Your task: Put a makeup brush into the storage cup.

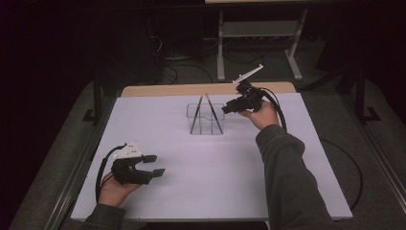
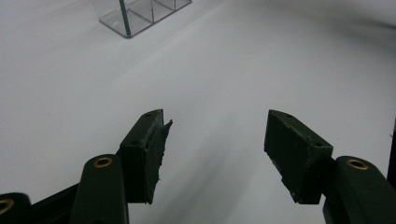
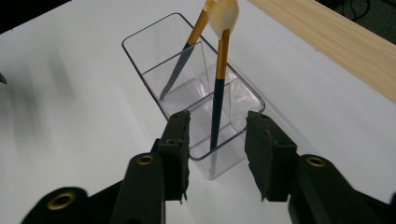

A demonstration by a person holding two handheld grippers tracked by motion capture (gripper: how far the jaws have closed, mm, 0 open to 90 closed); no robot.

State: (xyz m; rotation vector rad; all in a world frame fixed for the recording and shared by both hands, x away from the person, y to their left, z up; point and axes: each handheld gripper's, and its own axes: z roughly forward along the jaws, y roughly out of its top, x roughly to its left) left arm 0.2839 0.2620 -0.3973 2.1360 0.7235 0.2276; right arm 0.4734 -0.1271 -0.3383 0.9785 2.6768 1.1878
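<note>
Two slim brushes with gold ferrules stand crossed in the clear, ribbed plastic organizer on the matte white table, while the right gripper hovers released beside them and the left gripper rests unclenched and empty.

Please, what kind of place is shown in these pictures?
Probably a lab or workshop set up for recording handling tasks. A white work table holds a clear divided organizer with two makeup brushes; cables lie on grey carpet beside a metal stand.

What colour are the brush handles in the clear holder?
Gold above, dark blue below; the brushes show best in the right gripper view.
</note>
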